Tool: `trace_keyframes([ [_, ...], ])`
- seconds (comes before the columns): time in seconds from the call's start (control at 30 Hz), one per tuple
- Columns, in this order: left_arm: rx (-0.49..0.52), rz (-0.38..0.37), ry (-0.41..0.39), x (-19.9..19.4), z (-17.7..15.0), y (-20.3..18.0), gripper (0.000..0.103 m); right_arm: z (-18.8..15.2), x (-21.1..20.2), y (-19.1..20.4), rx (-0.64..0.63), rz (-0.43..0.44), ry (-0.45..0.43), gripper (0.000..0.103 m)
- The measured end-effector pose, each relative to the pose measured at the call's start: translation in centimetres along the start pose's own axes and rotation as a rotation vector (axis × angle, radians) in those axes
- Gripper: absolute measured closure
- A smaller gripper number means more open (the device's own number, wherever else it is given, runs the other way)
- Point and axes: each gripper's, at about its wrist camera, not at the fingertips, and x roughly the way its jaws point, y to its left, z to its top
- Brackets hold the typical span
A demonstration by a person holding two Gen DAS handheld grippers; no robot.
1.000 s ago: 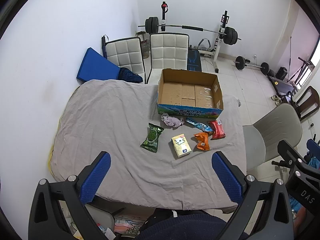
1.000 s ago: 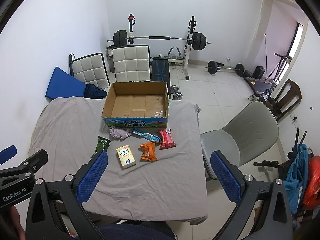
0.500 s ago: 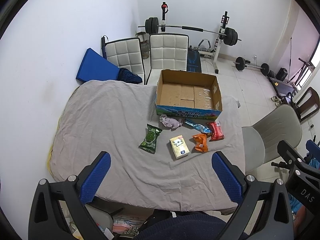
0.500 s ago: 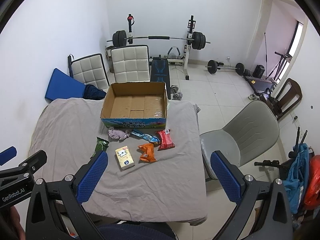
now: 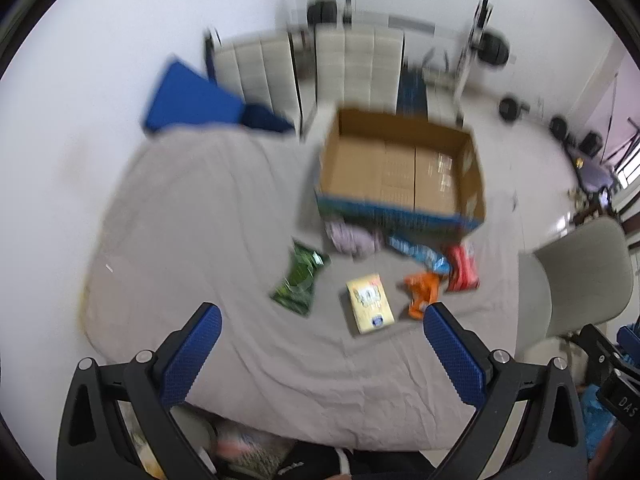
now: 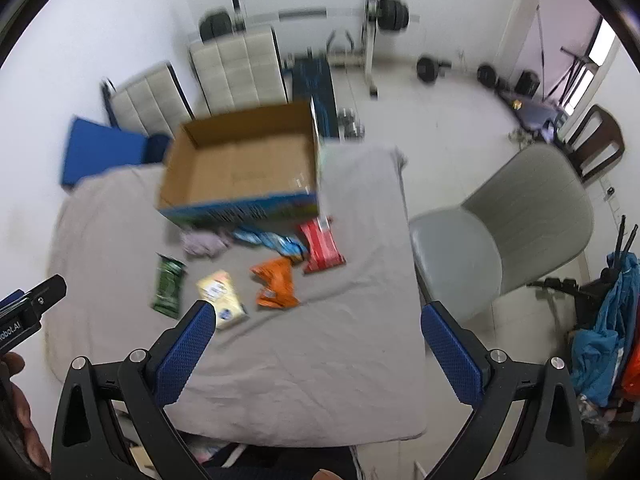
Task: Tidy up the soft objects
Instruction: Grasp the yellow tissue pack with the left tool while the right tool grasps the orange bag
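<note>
An open empty cardboard box [image 5: 400, 168] [image 6: 244, 168] stands at the far side of a grey-covered table [image 5: 208, 216] [image 6: 320, 340]. In front of it lie a green packet [image 5: 300, 276] [image 6: 169, 287], a lilac cloth [image 5: 352, 238] [image 6: 204, 242], a yellow tissue pack [image 5: 370, 304] [image 6: 222, 294], a blue packet [image 5: 420, 252] [image 6: 272, 240], an orange packet [image 5: 422, 294] [image 6: 276, 282] and a red packet [image 5: 462, 268] [image 6: 322, 246]. My left gripper [image 5: 320, 354] and right gripper [image 6: 316, 352] are both open and empty above the table's near part. Both views are blurred.
A grey chair [image 6: 500, 232] [image 5: 580, 276] stands right of the table. Two white padded chairs [image 5: 312, 68] and a blue mat [image 5: 188, 100] stand behind it. A barbell rack [image 6: 372, 20] and weights are on the floor beyond.
Both grippers have moved forward and down toward the table; the objects look larger and blurred. The right view has turned, so the box appears rotated. Both jaws stay open.
</note>
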Motion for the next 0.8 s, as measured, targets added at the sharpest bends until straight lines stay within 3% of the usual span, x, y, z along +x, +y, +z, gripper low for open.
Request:
trace_keyframes([
  [0.1, -0.022, -0.047, 0.168, 8.6, 0.8, -1.8, 0.000, 1.2, 7.8, -0.1, -0.012, 0.035, 0.119, 0.000],
  [0.23, -0.066, -0.094, 0.361, 18.8, 0.5, -4.0, 0.006, 1.6, 15.8, 0.3, -0.032, 0.054, 0.212, 0.000],
  [0.43, -0.120, -0.097, 0.554, 29.7, -1.2, -5.6, 0.007, 2.2, 24.2, 0.9, -0.022, 0.105, 0.316, 0.000],
  [0.53, -0.139, -0.098, 0.592, 32.7, -2.1, -5.6, 0.010, 2.6, 26.9, 1.6, -0.041, 0.119, 0.347, 0.000],
  [0.57, -0.142, -0.097, 0.592, 33.2, -2.4, -5.5, 0.025, 2.7, 27.8, 2.0, -0.047, 0.125, 0.362, 0.001],
  [0.63, -0.135, -0.105, 0.603, 34.0, -3.2, -5.1, 0.042, 2.7, 29.3, 2.6, -0.056, 0.143, 0.390, 0.002],
  [0.73, -0.084, -0.065, 0.562, 33.2, -4.0, -4.5, 0.042, 2.4, 31.3, 3.8, -0.073, 0.174, 0.431, 0.007],
  [0.8, -0.020, -0.008, 0.520, 32.4, -4.3, -4.3, 0.042, 2.1, 32.6, 4.6, -0.077, 0.179, 0.461, 0.019],
])
